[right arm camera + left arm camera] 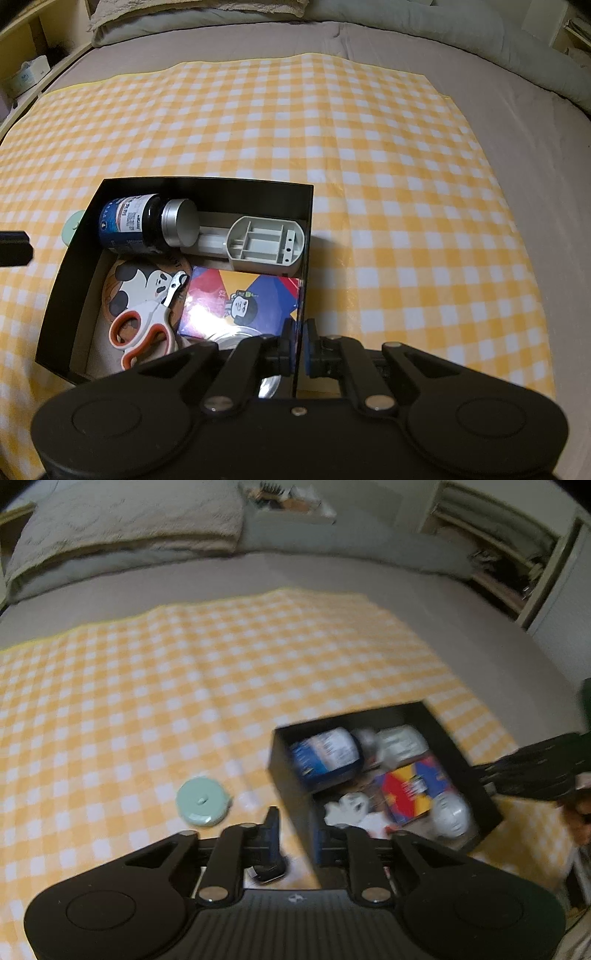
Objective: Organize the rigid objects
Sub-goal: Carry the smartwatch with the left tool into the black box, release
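A black open box (207,181) sits on a yellow checked cloth (369,147). It holds a dark bottle (129,229), a grey plastic part (266,240), a colourful card box (240,306), clippers with orange handles (147,325) and a round cartoon item (147,277). My right gripper (298,347) is shut on the box's right wall. In the left wrist view the box (288,771) lies ahead to the right. A mint green round disc (202,802) lies on the cloth left of it. My left gripper (299,830) is open, its fingers straddling the box's near left wall.
The cloth lies on a grey bed (517,122). A pillow (129,517) and a folded blanket lie at the far end. Shelves (498,546) stand at the far right. A small dark object (267,873) lies under the left gripper.
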`<state>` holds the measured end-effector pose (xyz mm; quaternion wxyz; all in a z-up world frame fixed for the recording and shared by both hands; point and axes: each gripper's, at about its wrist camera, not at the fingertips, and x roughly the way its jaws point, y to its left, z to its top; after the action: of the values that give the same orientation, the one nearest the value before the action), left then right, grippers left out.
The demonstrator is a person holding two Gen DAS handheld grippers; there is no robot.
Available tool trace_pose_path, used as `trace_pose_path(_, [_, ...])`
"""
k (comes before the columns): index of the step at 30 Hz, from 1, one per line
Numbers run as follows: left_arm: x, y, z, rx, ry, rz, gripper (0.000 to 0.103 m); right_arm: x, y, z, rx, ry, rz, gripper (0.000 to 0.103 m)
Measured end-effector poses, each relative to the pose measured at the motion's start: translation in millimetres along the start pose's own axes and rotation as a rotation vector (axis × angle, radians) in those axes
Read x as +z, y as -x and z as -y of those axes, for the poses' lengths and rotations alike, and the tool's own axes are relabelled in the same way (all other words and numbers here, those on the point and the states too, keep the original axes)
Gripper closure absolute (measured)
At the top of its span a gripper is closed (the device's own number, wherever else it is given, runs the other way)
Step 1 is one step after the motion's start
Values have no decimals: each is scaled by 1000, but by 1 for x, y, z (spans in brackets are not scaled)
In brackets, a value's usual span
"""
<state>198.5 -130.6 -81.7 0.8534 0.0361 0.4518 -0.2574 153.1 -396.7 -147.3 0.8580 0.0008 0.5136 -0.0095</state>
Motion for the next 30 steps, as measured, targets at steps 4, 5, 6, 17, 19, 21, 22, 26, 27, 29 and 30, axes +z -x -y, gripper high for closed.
trace_pose_path(4, [-8,-17,-18,35,-27,-55,41,0,0,0,2,1,1,98])
trace_pose_path(5, [-10,-19,-21,35,-54,-56,35,0,0,0,4,1,1,98])
trace_pose_path(6, [-12,-21,-26,34,-87,-52,28,-1,0,0,6,2,1,98])
trace_pose_path(17, [-44,-48,-23,-16,-598,-82,24,-2,0,1,9,6,-13,98])
trace_pose_path(19, [-49,-57,-24,-18,-627,-100,23,-2,-1,1,12,8,-16,98])
trace_pose_path(21, [-50,-66,-25,-27,-646,-112,22,-3,-2,2,14,9,-19,98])
trace_pose_path(22, [-50,-70,-26,-35,-649,-114,22,-3,-2,2,16,8,-20,98])
trace_pose_path(26, [-43,-80,-24,-81,-640,-110,22,-3,-3,3,23,6,-22,98])
trace_pose_path(27, [-41,-82,-23,-88,-639,-110,23,-2,-4,3,25,7,-23,98])
trace_pose_path(29, [-39,-86,-23,-103,-629,-122,27,-2,-5,3,26,8,-27,98])
trace_pose_path(30, [-37,-87,-23,-111,-619,-129,32,-1,-7,2,26,8,-28,98])
